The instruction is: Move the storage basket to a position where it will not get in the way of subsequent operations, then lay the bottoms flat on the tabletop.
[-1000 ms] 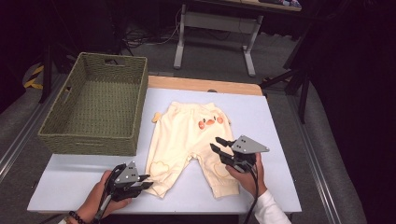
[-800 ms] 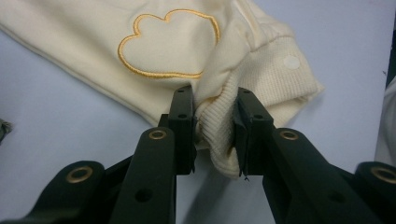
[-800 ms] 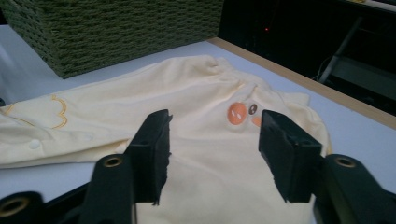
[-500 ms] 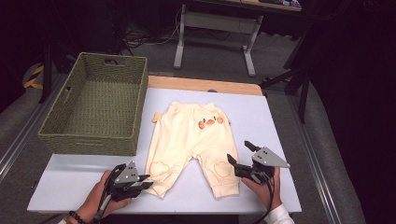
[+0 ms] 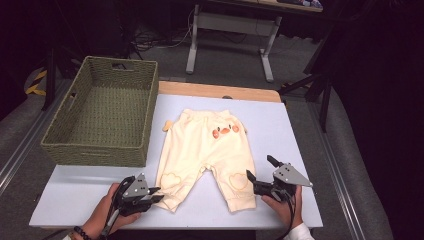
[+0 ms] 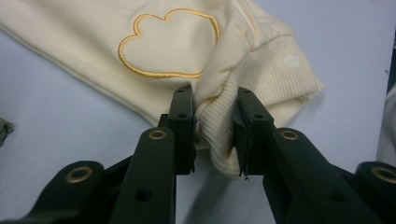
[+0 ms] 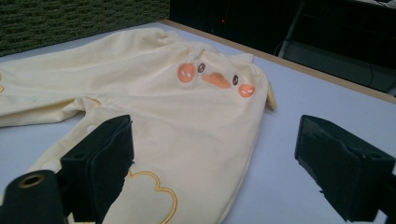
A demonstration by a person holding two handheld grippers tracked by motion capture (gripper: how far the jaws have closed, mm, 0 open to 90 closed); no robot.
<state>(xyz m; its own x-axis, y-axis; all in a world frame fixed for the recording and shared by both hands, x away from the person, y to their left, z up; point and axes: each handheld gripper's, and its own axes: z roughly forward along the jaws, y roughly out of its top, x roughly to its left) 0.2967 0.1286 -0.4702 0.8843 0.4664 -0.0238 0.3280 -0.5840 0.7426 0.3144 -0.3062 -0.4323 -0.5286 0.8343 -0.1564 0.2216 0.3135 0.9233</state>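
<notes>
Cream baby trousers [image 5: 202, 145] with an orange duck face lie flat on the pale table [image 5: 300, 130], waist towards the far side. My left gripper [image 5: 156, 192] sits at the near left corner, shut on the ribbed cuff [image 6: 219, 135] of the left leg, which bulges between the pads of this gripper [image 6: 212, 112]. My right gripper [image 5: 260, 168] lies just right of the right leg's cuff, pointing at it. Its jaws have just been opening and now stand wide. In the right gripper view the trousers [image 7: 187, 116] spread ahead of the gripper [image 7: 212, 130], and neither pad presses on cloth.
A green woven basket [image 5: 100, 115] stands on the table's left side, beside the trousers, and it holds nothing; its wall [image 7: 70, 18] shows behind them in the right gripper view. A wooden strip edges the far side. Bare table lies right of the trousers.
My right gripper moved right and towards the near edge, off the right trouser leg, and its jaws spread wide. The left gripper kept still on the cuff.
</notes>
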